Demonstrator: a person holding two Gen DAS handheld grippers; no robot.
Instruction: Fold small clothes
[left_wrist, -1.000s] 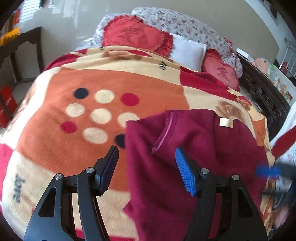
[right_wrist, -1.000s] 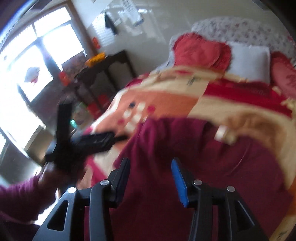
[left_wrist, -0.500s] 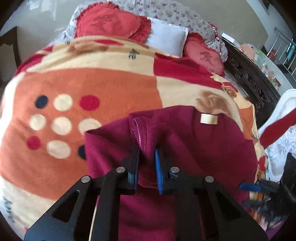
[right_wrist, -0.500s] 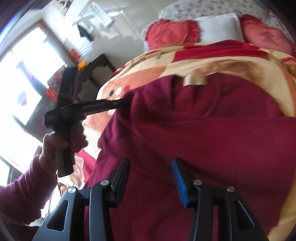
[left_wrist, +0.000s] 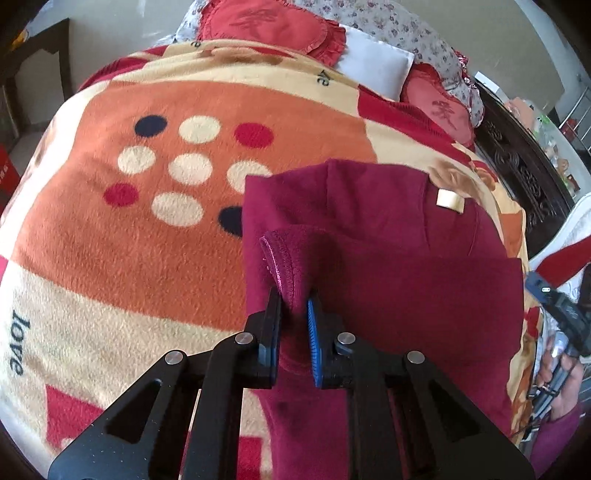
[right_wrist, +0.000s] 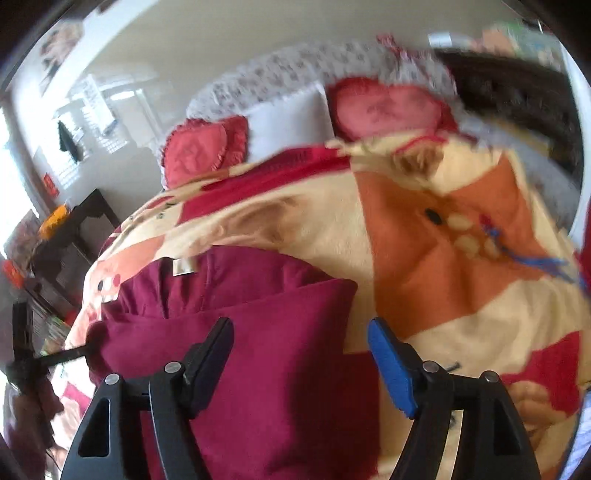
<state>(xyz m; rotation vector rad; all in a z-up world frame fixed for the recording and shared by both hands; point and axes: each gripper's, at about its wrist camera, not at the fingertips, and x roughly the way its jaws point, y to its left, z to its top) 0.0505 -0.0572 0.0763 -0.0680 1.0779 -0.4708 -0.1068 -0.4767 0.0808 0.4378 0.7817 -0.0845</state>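
A maroon garment (left_wrist: 406, 280) with a small tan label (left_wrist: 448, 201) lies on a patterned blanket (left_wrist: 147, 240) on the bed. My left gripper (left_wrist: 293, 317) is shut on a bunched hem edge of the garment at its left side and holds it lifted. In the right wrist view the same garment (right_wrist: 258, 369) lies partly folded, its top layer ending in a straight edge. My right gripper (right_wrist: 301, 354) is open above the garment's right edge and holds nothing. The left gripper shows at the far left of that view (right_wrist: 55, 356).
Red heart cushions (left_wrist: 266, 26) and a white pillow (left_wrist: 373, 70) lie at the head of the bed. A dark carved bed frame (left_wrist: 524, 166) runs along the right. A dark side table (right_wrist: 74, 229) stands left of the bed.
My left gripper closed on the garment's hem edge and has pulled it back toward me. My right gripper swung to the right, toward the garment's right edge, and stays open.
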